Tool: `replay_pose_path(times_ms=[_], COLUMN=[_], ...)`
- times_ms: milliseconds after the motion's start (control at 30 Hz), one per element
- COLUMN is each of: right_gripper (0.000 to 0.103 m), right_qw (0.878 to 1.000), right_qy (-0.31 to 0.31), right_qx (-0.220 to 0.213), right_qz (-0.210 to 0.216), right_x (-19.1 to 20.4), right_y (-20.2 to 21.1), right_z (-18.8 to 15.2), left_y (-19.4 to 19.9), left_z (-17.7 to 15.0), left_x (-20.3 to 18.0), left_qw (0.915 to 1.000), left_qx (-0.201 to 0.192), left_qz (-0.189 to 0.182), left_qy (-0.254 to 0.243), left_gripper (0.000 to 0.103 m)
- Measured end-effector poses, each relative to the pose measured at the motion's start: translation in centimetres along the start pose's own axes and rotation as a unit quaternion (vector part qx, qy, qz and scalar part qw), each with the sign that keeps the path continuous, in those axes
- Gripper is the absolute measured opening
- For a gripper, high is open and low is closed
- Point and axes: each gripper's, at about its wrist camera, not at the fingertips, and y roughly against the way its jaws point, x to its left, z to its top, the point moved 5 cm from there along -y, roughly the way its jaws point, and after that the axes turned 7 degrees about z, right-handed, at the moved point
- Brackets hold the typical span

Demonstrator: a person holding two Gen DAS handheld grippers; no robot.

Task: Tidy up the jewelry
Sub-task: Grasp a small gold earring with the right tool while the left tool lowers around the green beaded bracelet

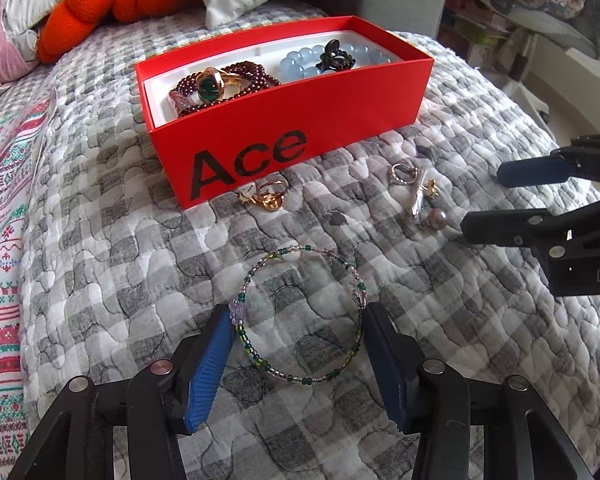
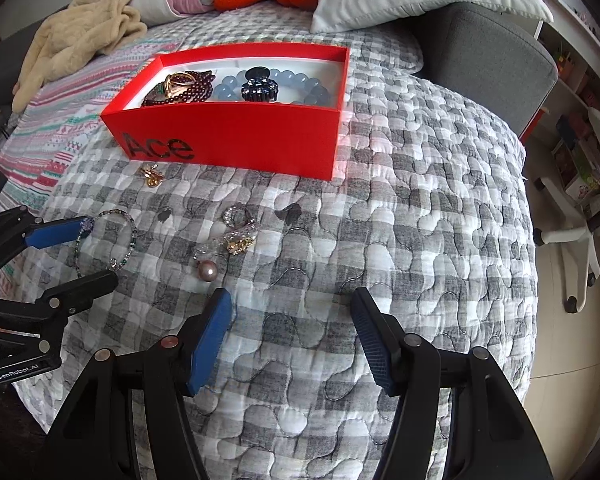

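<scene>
From the left wrist view, the red box (image 1: pixel 284 120) on the quilt (image 1: pixel 120 280) already holds a share of the jewelry: a dark red bead strand (image 1: pixel 224 80) with a green-stone ring (image 1: pixel 208 84) on it, a pale blue bead bracelet (image 1: pixel 300 64) and a black hair claw (image 1: pixel 334 56). Left on the quilt are gold rings (image 1: pixel 270 194) just in front of the box, a silver cluster with a pearl drop (image 1: pixel 420 200) to the right, and the green beaded bracelet (image 1: pixel 300 312). By my judgement the sorting is roughly half done. The left gripper (image 1: pixel 300 320) straddles that bracelet — its fingers are partly spread, 1 blue pad at the purple bead on the left side of the loop, the other at the clasp on the right. Both pads look to be touching the wire loop, though I cannot tell whether they press it yet.

From the right wrist view, the right gripper (image 2: pixel 292 320) hangs over bare quilt (image 2: pixel 420 240) with fingers spread and nothing between them; the pearl drop (image 2: pixel 205 270) lies just beyond its left finger. The left gripper (image 2: pixel 96 250) shows at the left edge — 1 finger on each side of the beaded bracelet (image 2: pixel 112 240).
</scene>
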Motion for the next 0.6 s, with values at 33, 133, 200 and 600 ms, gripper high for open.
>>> replay_pose_path(times_ms=[33,133,200,600], right_gripper=[0.065,0.065,0.065,0.040], right_qw=[1.000,1.000,1.000,0.998], right_qy=[0.002,0.010,0.017,-0.038], right_qx=[0.002,0.004,0.006,-0.012], right_qz=[0.003,0.012,0.018,0.053], right_x=[0.3,1.4,1.9,0.3], right_y=[-0.1,-0.4,-0.6,-0.2], right_z=[0.0,0.1,0.1,1.4], left_y=[0.1,0.2,0.2,0.4], left_z=[0.0,0.0,0.0,0.1], left_x=[0.2,0.9,1.4,3.0], left_qw=[1.0000,0.9999,0.9997,0.9986], left_qx=[0.000,0.001,0.001,0.001], left_qz=[0.003,0.010,0.015,0.020], left_qy=[0.003,0.013,0.017,0.048], left_gripper=[0.056,0.056,0.056,0.056])
